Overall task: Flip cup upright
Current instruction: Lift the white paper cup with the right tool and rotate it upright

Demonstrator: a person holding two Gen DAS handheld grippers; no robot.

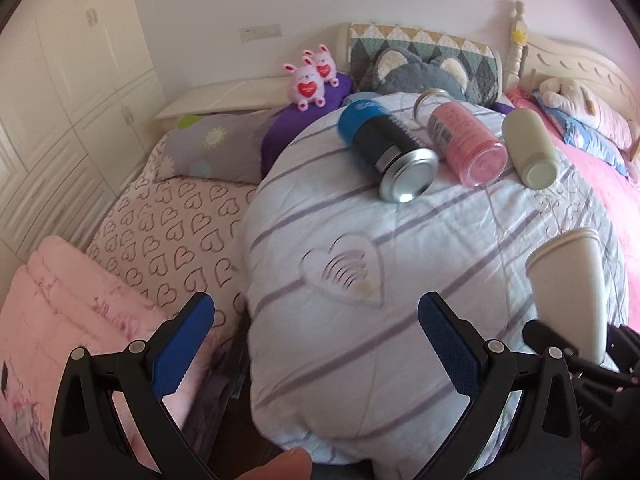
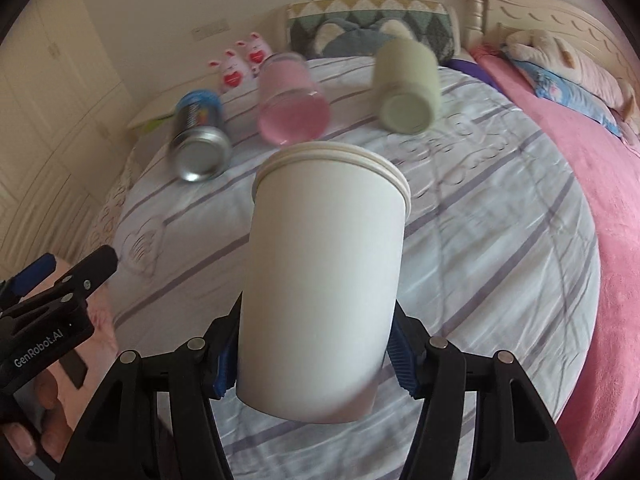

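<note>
In the left wrist view, my left tongs (image 1: 316, 344) are spread wide and hold nothing; they hang above the near edge of the striped quilt (image 1: 400, 248) on the bed. At the right edge of this view I see the white cup (image 1: 572, 280), lifted off the quilt, with its rim pointing up and away, and the right tongs (image 1: 560, 344) gripping its lower part. Farther back on the quilt three other vessels lie on their sides: a black and blue bottle (image 1: 384, 148), a pink cup (image 1: 464, 140) and a pale green cup (image 1: 528, 148).

In the right wrist view, my right tongs (image 2: 312, 356) are pinching the white cup (image 2: 324, 284) by its lower body, one blue pad on each side. The cup is in the air, tilted, its rim end is higher and leans away from the camera, the base end is nearest to me. The picture is a little blurred.

I judge that the turning step is in hand: the cup is grasped and raised, but not fully upright and not set down. The next move calls for rotating the wrist until the base is level, then lowering it on the quilt. The quilt is soft and wrinkled, so I think the cup may tip; I should release slowly.
</note>
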